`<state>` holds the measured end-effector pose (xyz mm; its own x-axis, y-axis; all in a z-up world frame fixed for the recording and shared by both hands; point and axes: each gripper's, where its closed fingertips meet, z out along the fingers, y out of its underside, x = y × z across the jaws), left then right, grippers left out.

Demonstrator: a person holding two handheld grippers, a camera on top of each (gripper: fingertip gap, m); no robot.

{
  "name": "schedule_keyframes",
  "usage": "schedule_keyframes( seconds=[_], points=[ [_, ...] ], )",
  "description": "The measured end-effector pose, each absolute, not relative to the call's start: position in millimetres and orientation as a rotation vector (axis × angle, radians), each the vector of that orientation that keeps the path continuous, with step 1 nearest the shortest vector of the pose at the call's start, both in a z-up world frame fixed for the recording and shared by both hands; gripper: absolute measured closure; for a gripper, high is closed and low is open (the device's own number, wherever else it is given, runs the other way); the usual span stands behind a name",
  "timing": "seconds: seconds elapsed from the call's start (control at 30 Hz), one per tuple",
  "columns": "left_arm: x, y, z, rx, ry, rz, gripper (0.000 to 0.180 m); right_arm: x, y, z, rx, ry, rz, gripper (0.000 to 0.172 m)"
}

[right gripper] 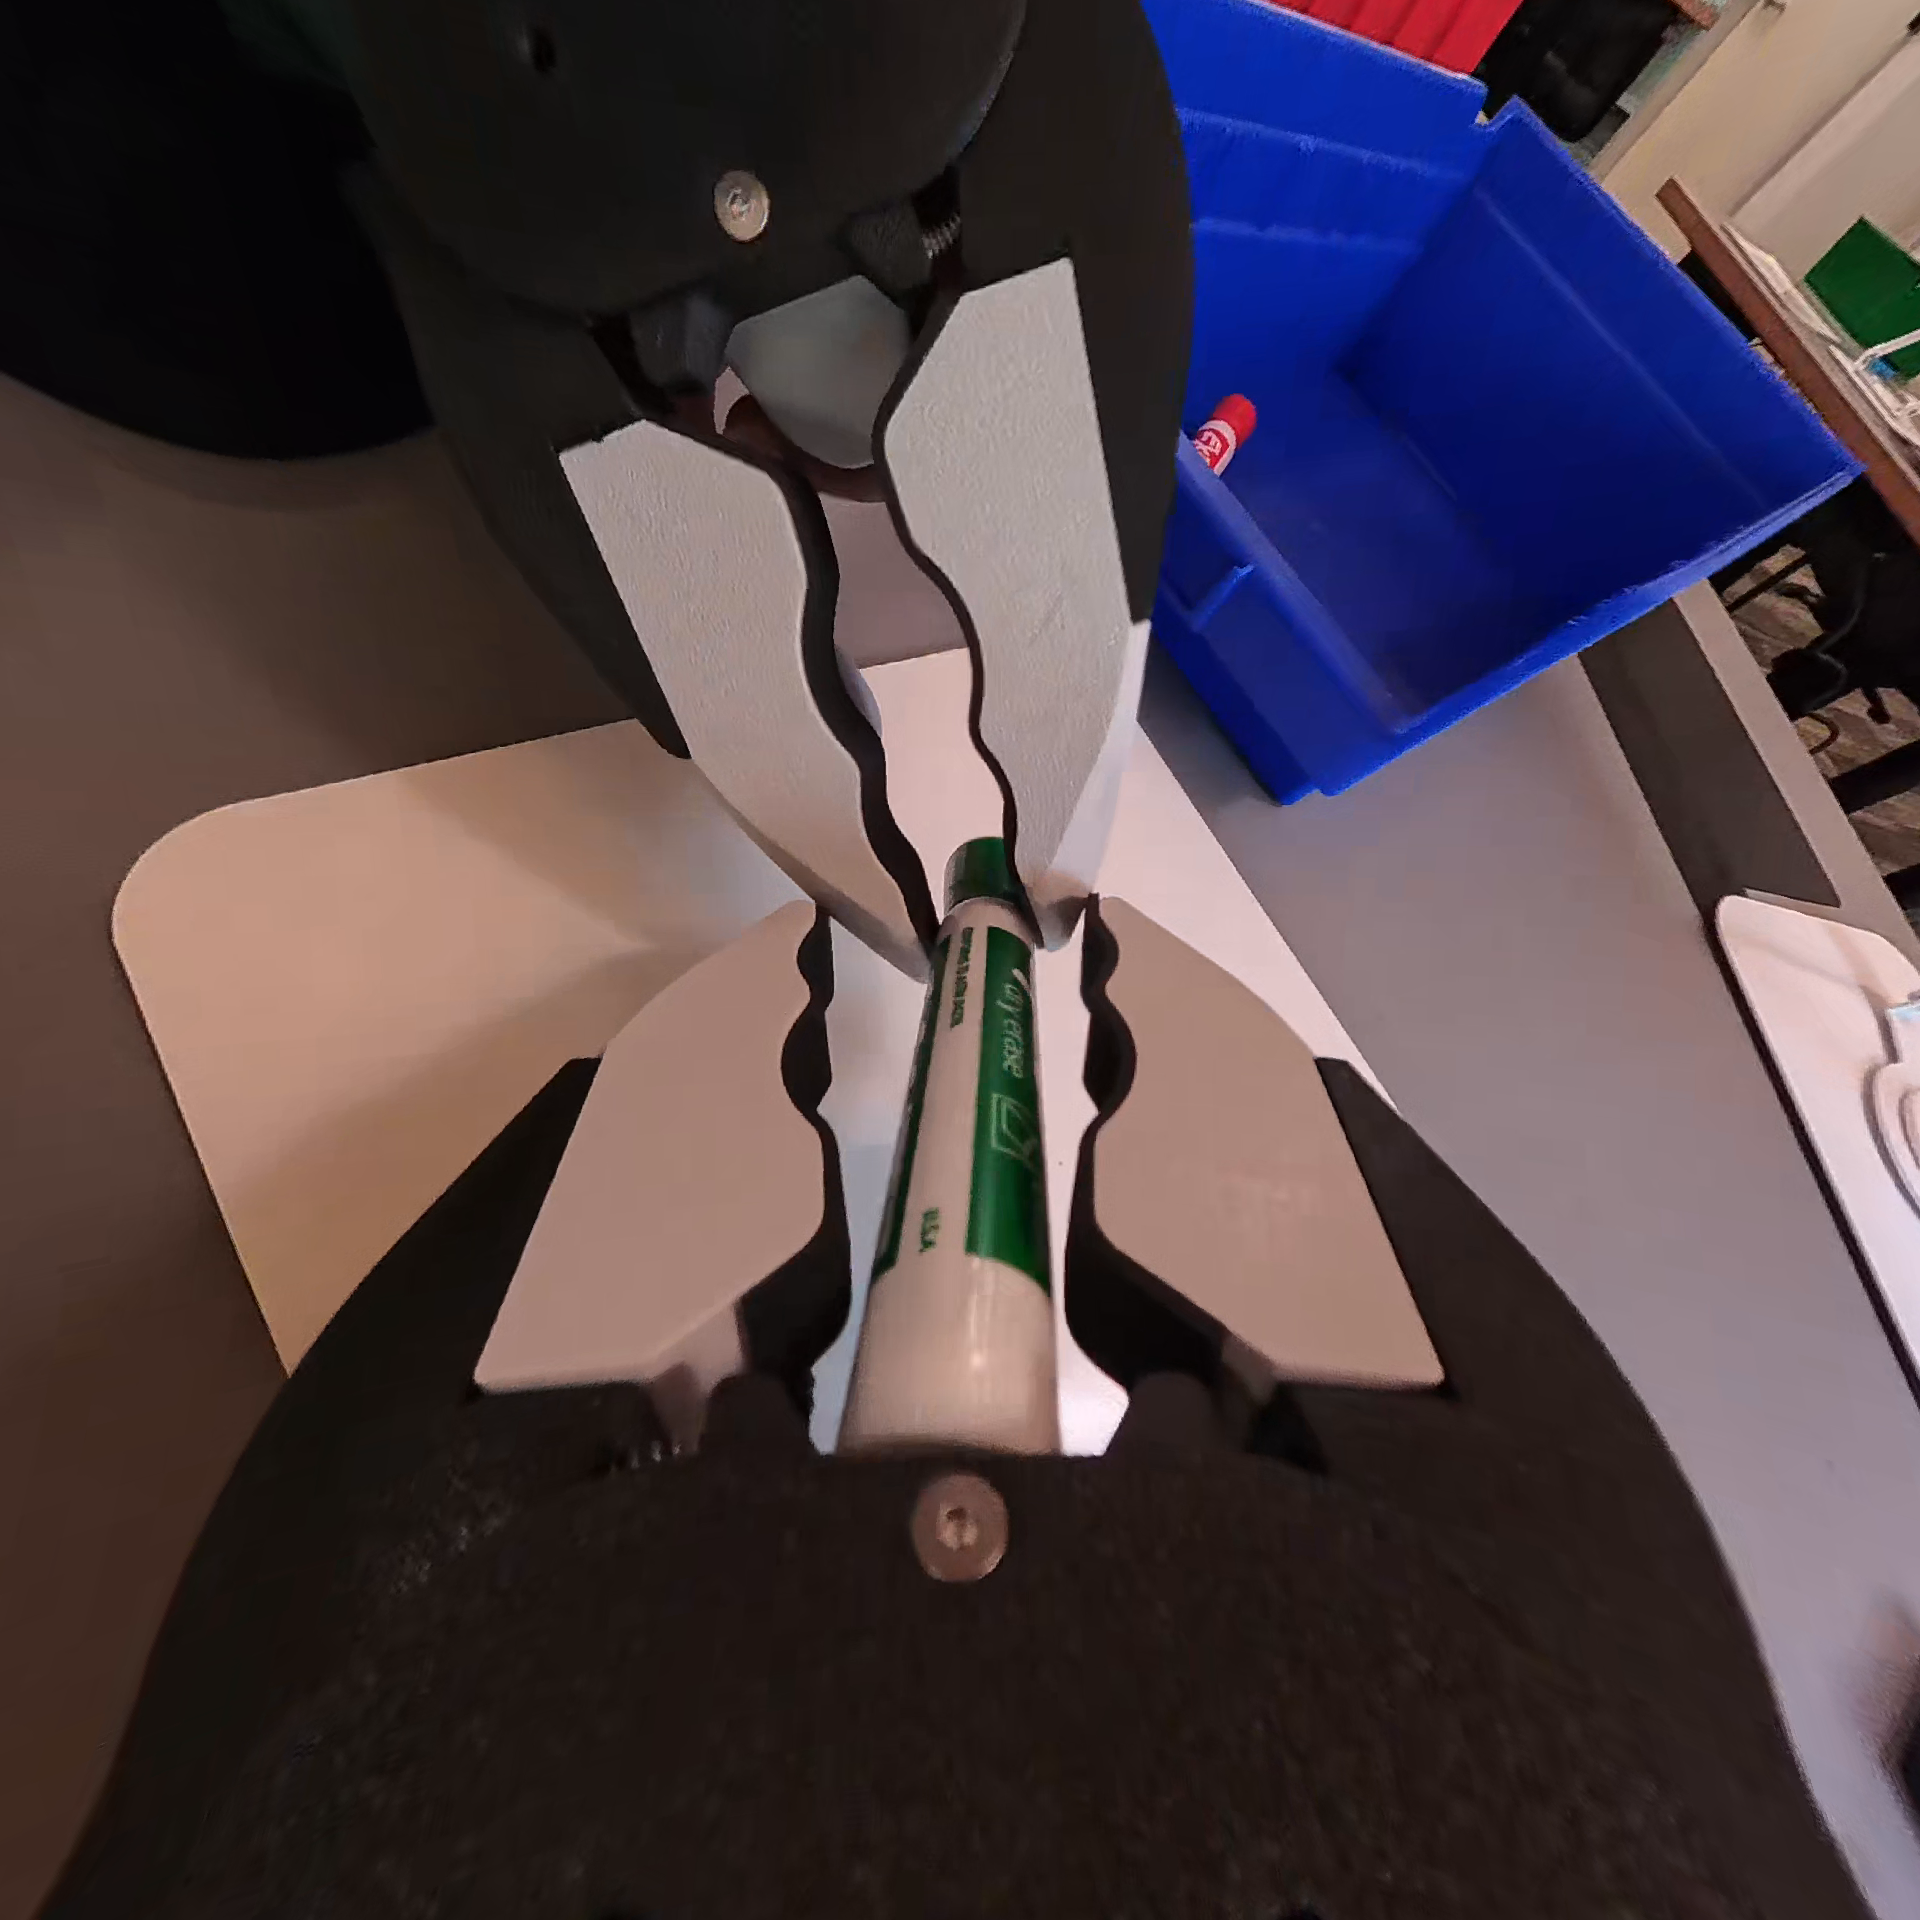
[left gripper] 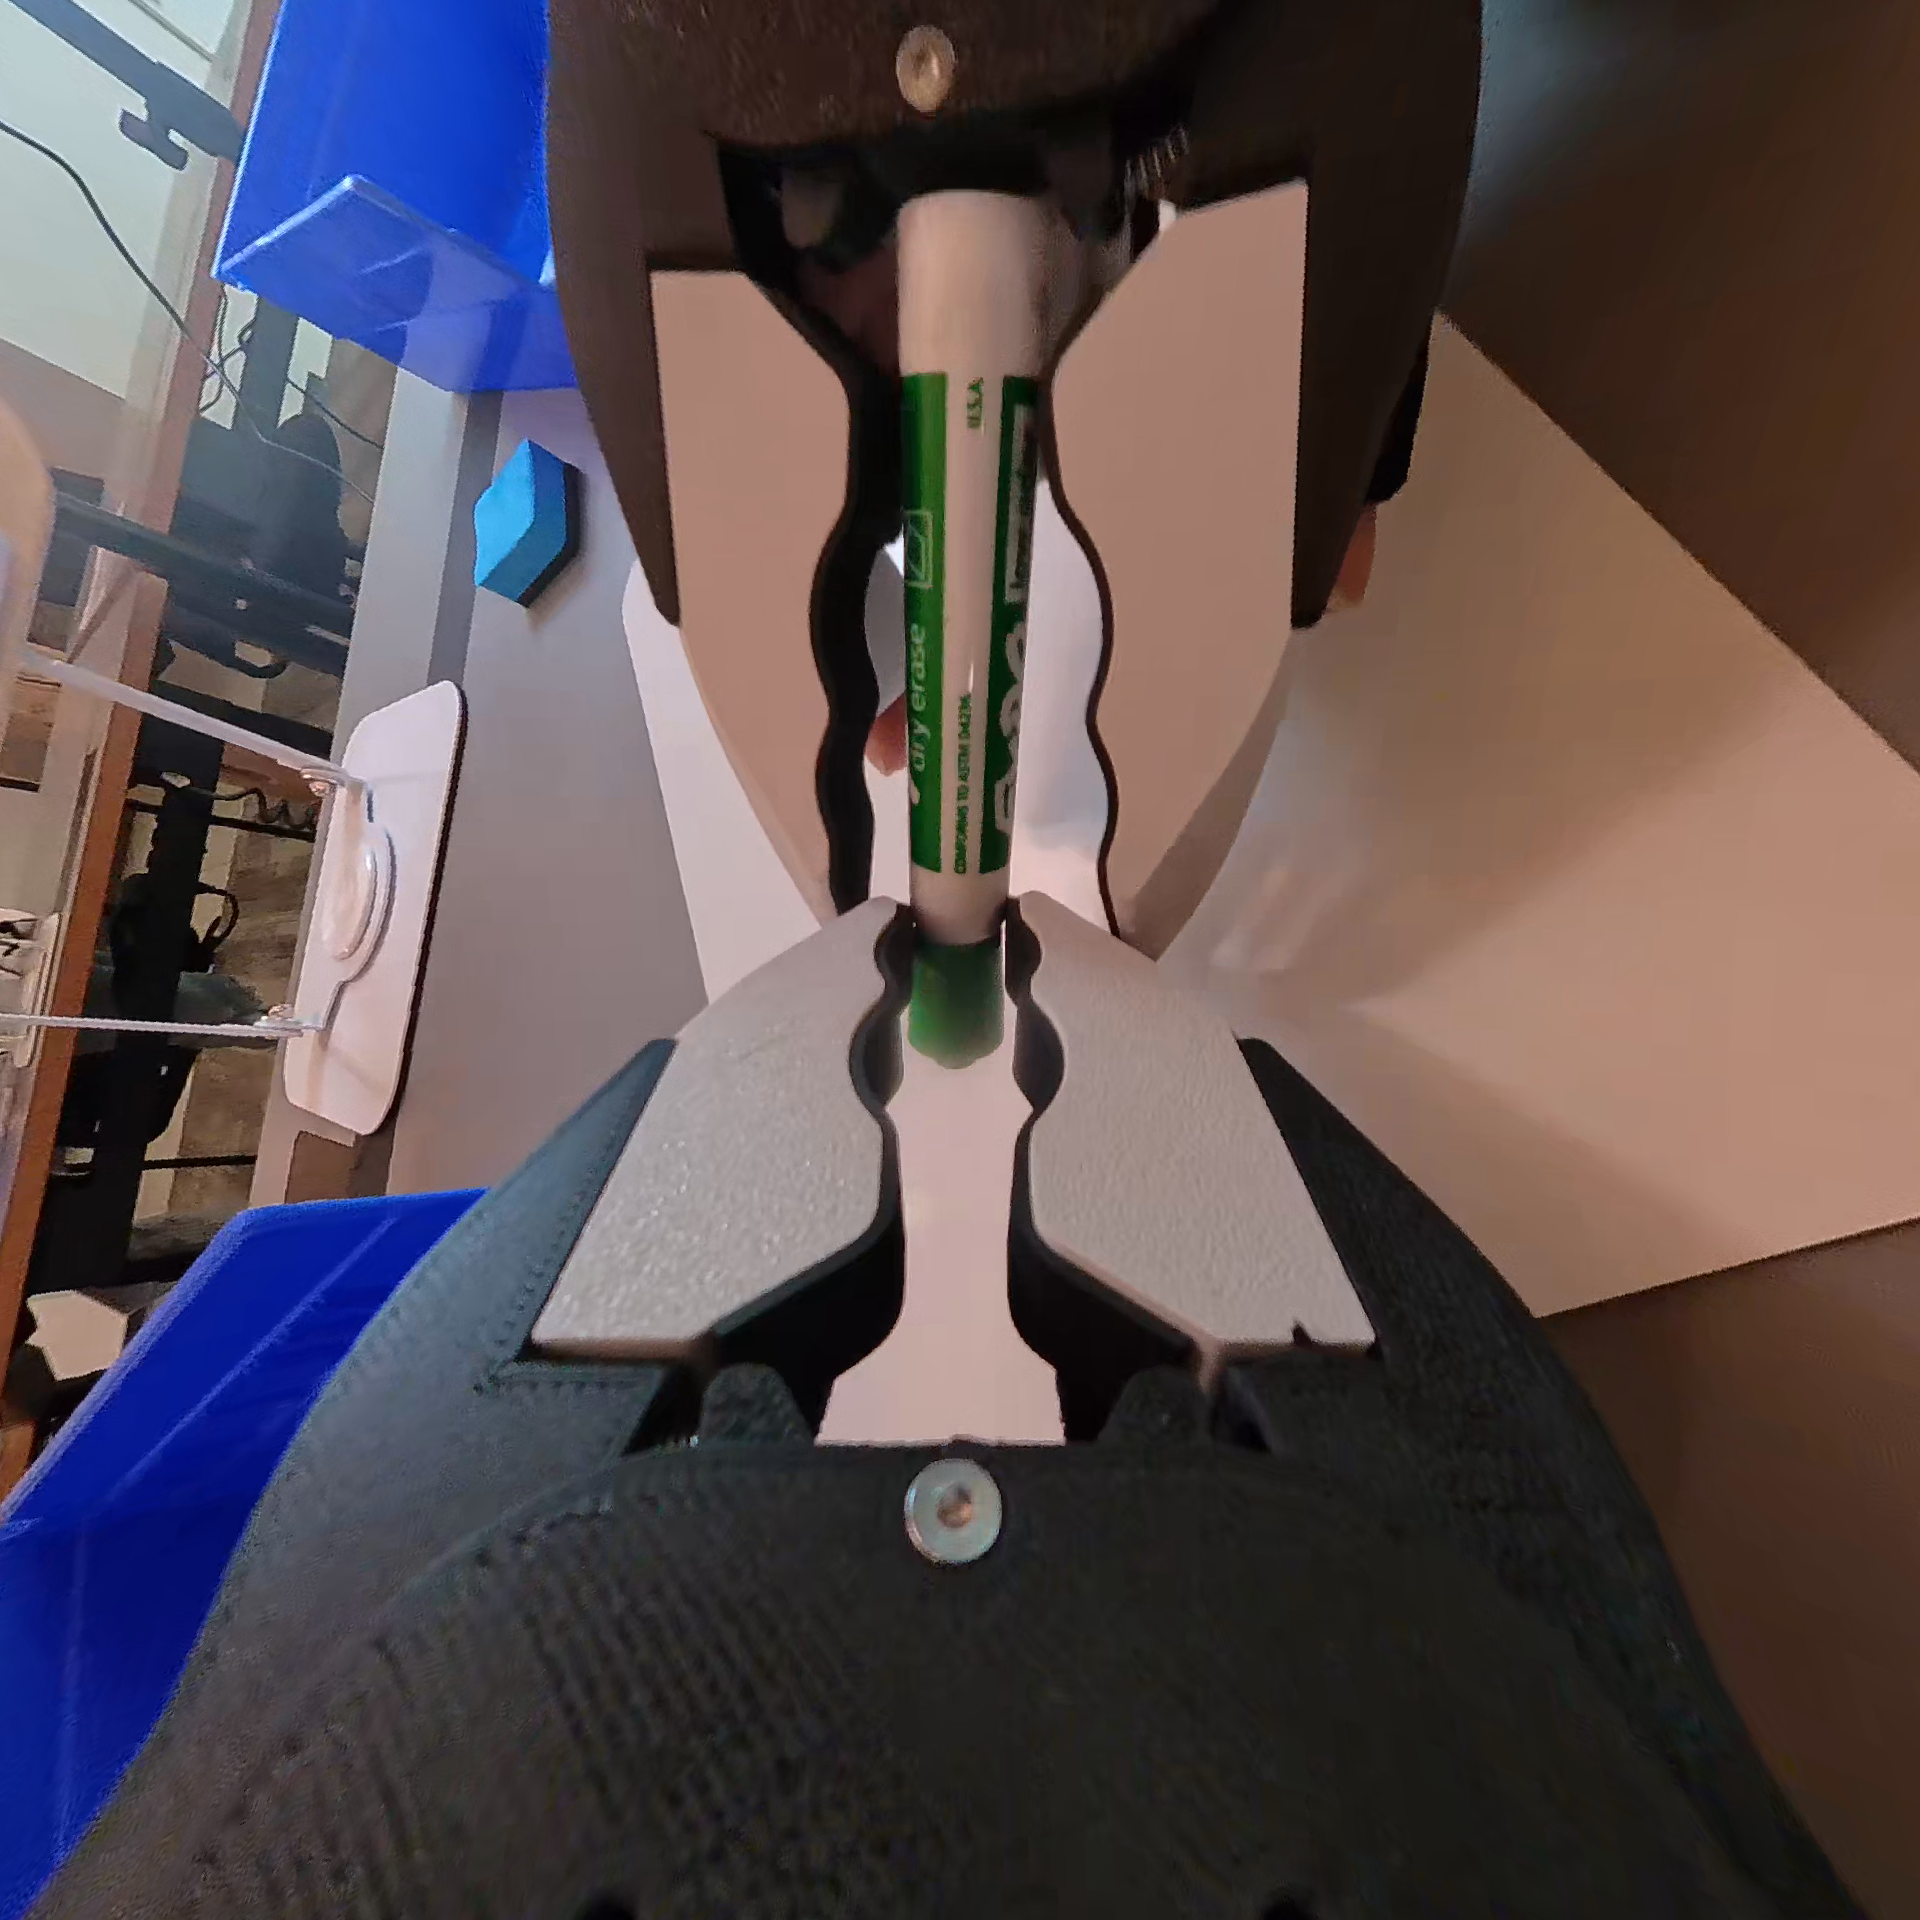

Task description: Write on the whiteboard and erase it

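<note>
The grey desk (right gripper: 1455,1039) is seen carrying a white whiteboard (right gripper: 416,987) with rounded corners, and a large blue plastic bin (right gripper: 1507,416) is set at the far right of it, a red-capped marker (right gripper: 1224,431) lying inside. A second white board with a clear holder (left gripper: 364,914) is seen at the desk's edge, and a blue eraser (left gripper: 528,520) with a dark underside is found beyond it. The two claws are pointed at each other above the whiteboard. The left claw (left gripper: 956,935) is clenched on the green dry-erase marker (left gripper: 961,623), its fingertips pressed on the barrel where the green cap (left gripper: 951,1003) begins. The right claw (right gripper: 956,925) is spread apart, with a gap visible on each side of the marker's white barrel, which runs down its middle toward the camera. The marker is thus held in the air over the whiteboard.
</note>
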<state>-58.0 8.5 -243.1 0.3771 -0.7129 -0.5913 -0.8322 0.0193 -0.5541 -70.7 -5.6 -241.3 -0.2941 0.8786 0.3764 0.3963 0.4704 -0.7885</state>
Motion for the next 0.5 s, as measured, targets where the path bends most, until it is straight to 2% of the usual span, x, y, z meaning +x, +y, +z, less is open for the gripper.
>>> schedule_keyframes(
  seconds=[0.5],
  points=[
    [-53.1, 5.6, -236.3, -1.710, 1.337, 0.069, 0.164, -68.3, -7.3, -236.5, -1.080, -1.870, 0.749, 0.126]
  ],
)
